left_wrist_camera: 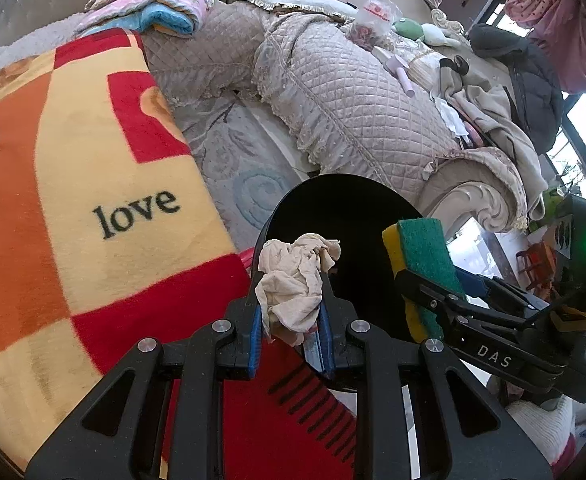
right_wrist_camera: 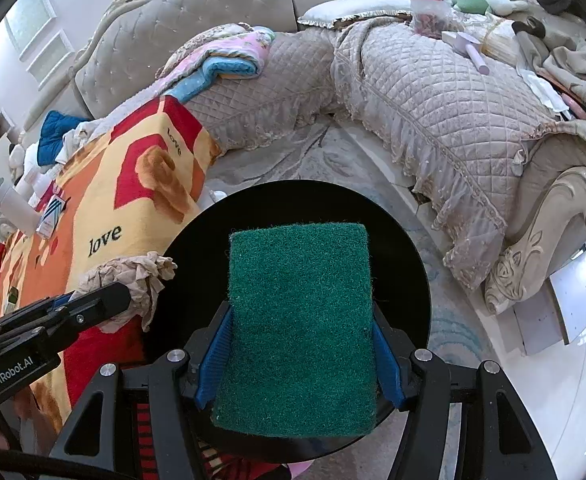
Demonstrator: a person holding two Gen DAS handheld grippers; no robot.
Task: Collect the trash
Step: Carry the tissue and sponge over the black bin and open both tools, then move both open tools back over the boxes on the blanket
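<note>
I found the left gripper (left_wrist_camera: 291,310) nearly closed, its blue pads (left_wrist_camera: 256,334) pinching a crumpled beige tissue (left_wrist_camera: 293,280), which bulged out above the fingertips. The right gripper (right_wrist_camera: 301,348) stood about half open, its pads pressed on the two side edges of a green-and-yellow scouring sponge (right_wrist_camera: 299,328); the green face was turned towards the right wrist camera and the yellow layer showed only from the left wrist view. Both items hung over the round black opening of a bin (right_wrist_camera: 405,248), the tissue at its left rim, the sponge over its middle. I could not make out anything inside the bin, the interior being uniformly dark. The bin stood on a pale patterned rug (left_wrist_camera: 237,160), beside a red, orange and yellow "love" blanket (left_wrist_camera: 105,168) and before a quilted sofa (left_wrist_camera: 345,92) strewn with clothes.
</note>
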